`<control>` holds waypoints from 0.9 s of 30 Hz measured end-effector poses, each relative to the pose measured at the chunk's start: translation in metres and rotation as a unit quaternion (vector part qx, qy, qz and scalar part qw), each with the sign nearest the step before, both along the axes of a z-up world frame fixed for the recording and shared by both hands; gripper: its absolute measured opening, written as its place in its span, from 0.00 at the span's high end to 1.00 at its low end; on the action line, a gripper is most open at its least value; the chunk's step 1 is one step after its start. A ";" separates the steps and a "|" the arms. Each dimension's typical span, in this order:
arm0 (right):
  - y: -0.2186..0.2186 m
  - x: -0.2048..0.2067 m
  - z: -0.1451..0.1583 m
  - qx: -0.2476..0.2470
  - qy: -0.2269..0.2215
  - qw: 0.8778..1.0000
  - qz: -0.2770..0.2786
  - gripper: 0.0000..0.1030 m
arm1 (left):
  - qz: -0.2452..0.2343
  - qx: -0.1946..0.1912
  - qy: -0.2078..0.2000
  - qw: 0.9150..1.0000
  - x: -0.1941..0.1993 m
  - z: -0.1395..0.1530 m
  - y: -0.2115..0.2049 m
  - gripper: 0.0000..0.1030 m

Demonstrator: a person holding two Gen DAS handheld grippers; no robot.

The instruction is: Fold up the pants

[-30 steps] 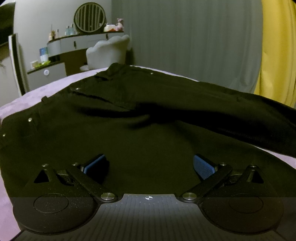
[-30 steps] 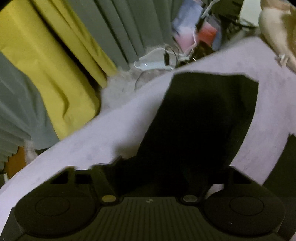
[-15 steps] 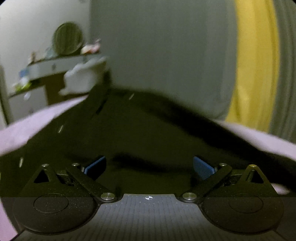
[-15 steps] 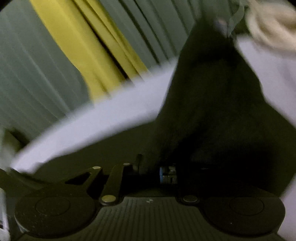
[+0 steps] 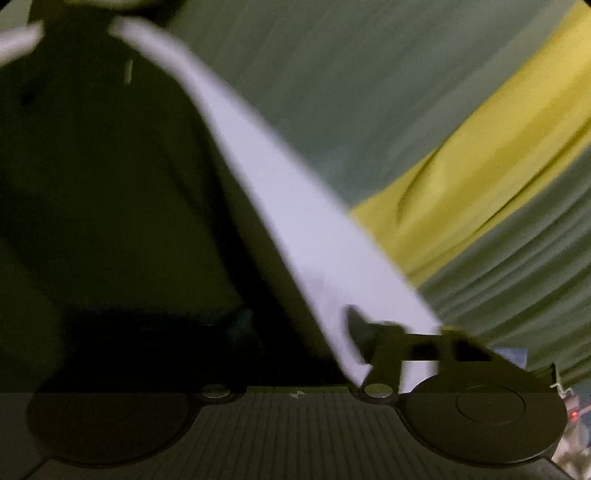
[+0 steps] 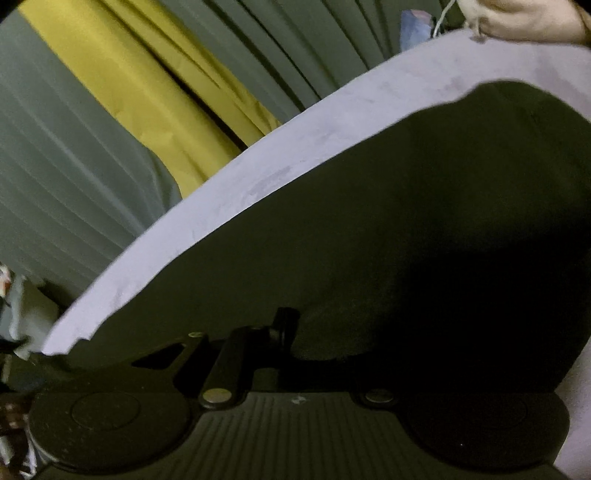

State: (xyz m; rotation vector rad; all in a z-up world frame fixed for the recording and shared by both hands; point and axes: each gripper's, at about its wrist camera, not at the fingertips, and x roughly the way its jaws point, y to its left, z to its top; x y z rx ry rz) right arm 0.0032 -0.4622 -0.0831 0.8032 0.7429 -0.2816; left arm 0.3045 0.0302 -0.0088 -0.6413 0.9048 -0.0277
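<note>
The black pants (image 5: 103, 192) lie on a lilac bedsheet (image 5: 295, 221). In the blurred left wrist view they fill the left side and drape over my left gripper (image 5: 295, 343); its right finger (image 5: 384, 343) has swung inward, and the jaws look closed on the dark cloth. In the right wrist view the pants (image 6: 388, 229) spread wide across the sheet (image 6: 258, 173). My right gripper (image 6: 303, 332) is shut on the near edge of the fabric, which hides the right finger; the left finger (image 6: 284, 328) shows.
Grey-green curtains (image 6: 74, 155) with a yellow panel (image 6: 140, 85) hang behind the bed. A beige soft object (image 6: 532, 18) sits at the far edge of the sheet. Clutter shows low at the right edge of the left wrist view (image 5: 572, 424).
My left gripper was open over the waist; it has closed on the cloth and swung sharply right toward the curtains. My right gripper stays shut and has moved, the leg now spread wide before it.
</note>
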 end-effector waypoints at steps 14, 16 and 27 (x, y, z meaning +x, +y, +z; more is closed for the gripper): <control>-0.003 -0.005 0.001 0.033 -0.017 0.999 -0.015 0.90 | 0.059 0.016 -0.171 0.983 -0.187 0.045 0.039 0.94; 0.003 -0.009 0.010 0.011 -0.007 1.000 -0.015 0.87 | 0.091 0.002 -0.167 0.982 -0.232 0.036 0.049 0.94; 0.000 -0.056 0.054 -0.048 -0.008 0.998 -0.047 0.89 | 0.177 -0.021 -0.075 0.981 -0.321 0.008 0.086 0.30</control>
